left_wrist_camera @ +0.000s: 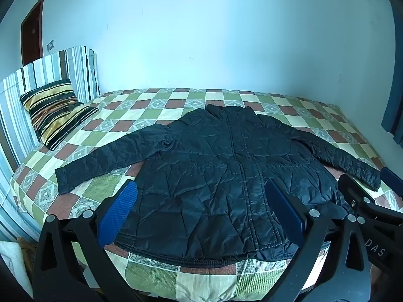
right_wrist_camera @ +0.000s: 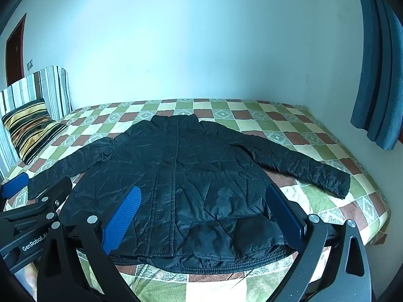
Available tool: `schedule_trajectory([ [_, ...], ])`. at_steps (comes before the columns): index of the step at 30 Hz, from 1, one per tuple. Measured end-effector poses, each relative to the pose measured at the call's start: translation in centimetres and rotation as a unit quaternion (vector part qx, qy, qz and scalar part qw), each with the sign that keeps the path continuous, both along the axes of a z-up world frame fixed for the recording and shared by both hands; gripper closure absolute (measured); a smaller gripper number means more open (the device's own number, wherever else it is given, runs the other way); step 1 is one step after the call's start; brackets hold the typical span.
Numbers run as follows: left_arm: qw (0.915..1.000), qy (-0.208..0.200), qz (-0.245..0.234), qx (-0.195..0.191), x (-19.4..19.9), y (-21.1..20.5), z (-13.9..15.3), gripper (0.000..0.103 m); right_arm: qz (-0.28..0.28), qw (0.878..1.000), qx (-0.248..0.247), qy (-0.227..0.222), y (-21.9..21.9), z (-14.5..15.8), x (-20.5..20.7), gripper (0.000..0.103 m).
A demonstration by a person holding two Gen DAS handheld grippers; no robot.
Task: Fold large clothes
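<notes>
Left wrist: one jacket (left_wrist_camera: 221, 166), one pillow (left_wrist_camera: 56, 112).

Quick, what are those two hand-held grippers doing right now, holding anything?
Left hand-held gripper: open, holding nothing.
Right hand-held gripper: open, holding nothing.

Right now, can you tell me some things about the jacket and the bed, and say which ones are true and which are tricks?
1. The black jacket lies spread flat on the checkered bed with both sleeves out to the sides. True.
2. The left gripper is pinching a sleeve. False: its fingers are apart and it holds nothing.
3. A striped pillow leans at the head of the bed. True.
4. The jacket is already folded in half. False: it is fully opened out.
5. The right gripper is open, near the jacket's hem. True.
6. The curtain is red. False: it is blue.
</notes>
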State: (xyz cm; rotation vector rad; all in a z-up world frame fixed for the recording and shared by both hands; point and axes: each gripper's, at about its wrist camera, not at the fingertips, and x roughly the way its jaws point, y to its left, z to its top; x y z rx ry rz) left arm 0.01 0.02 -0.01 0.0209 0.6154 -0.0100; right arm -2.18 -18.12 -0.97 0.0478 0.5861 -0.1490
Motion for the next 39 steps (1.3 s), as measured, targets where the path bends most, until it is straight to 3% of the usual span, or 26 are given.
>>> schedule_trajectory([
  [39, 1.0000, 0.002, 0.001, 0.001, -0.34, -0.06, -0.29, 0.002, 0.001, 1.000, 0.002, 0.002, 0.20, -0.59, -0.10, 0.005],
])
